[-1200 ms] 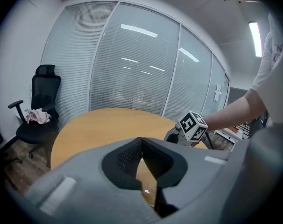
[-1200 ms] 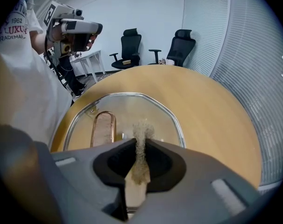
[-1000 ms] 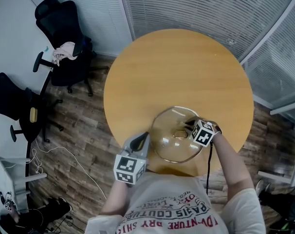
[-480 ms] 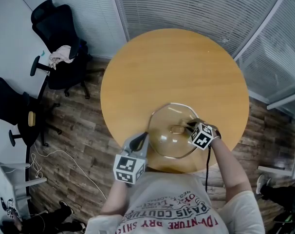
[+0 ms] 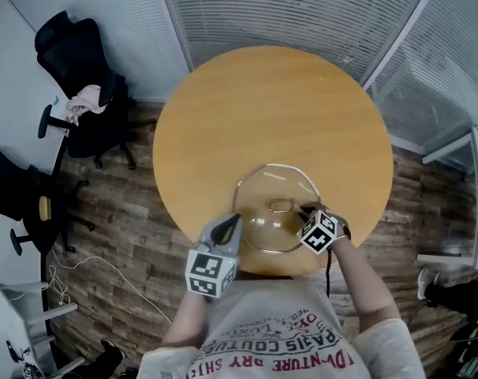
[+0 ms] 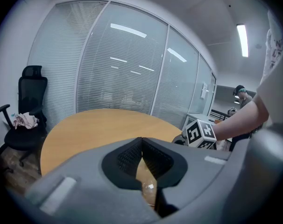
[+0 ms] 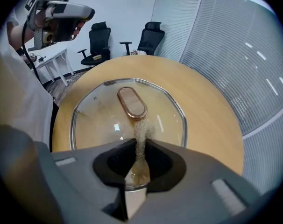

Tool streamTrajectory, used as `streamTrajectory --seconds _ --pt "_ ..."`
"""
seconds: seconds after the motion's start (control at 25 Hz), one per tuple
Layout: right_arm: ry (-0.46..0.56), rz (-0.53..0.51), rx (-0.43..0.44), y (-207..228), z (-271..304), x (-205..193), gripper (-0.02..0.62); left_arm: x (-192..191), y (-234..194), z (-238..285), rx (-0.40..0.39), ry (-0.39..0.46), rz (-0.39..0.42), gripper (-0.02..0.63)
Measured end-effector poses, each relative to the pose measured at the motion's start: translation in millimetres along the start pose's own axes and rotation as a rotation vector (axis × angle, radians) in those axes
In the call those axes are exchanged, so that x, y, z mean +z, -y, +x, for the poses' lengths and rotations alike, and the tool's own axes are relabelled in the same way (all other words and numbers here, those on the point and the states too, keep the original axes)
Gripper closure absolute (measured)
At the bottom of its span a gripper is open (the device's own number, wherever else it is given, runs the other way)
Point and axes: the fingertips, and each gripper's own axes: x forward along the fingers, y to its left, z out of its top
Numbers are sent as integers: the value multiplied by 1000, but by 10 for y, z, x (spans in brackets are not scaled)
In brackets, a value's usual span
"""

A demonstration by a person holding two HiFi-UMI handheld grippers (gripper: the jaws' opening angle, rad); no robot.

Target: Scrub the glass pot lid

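Note:
The glass pot lid (image 5: 263, 196) lies flat on the round wooden table (image 5: 270, 101), near the edge closest to me. Its copper-coloured handle (image 5: 281, 205) sits at the centre. My left gripper (image 5: 236, 221) is at the lid's left rim and appears shut on it; the glass (image 6: 148, 185) shows between its jaws. My right gripper (image 5: 304, 212) is shut on a thin tan scrub pad (image 7: 141, 133). The pad's tip rests on the lid (image 7: 99, 120) just in front of the handle (image 7: 131, 102).
Two black office chairs (image 5: 77, 54) (image 5: 10, 188) stand on the wood floor to the left, one with a cloth (image 5: 85, 97) on it. Walls of glass with blinds run behind the table. A white desk (image 7: 53, 59) stands beyond the chairs.
My right gripper has drawn back towards me across the lid, away from the handle. The left gripper has stayed at the rim. The head camera has shifted a little.

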Motion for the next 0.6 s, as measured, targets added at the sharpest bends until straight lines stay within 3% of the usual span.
streamTrajectory --seconds 0.16,0.36,0.6 --pt "-8 65 -20 -122 -7 -5 537 34 -22 91 -44 2 7 600" --pt "-16 249 -10 -265 -21 82 535 55 -48 217 -110 -6 26 600" --pt "-30 310 20 -481 -18 216 535 44 -117 344 -176 -32 44 600"
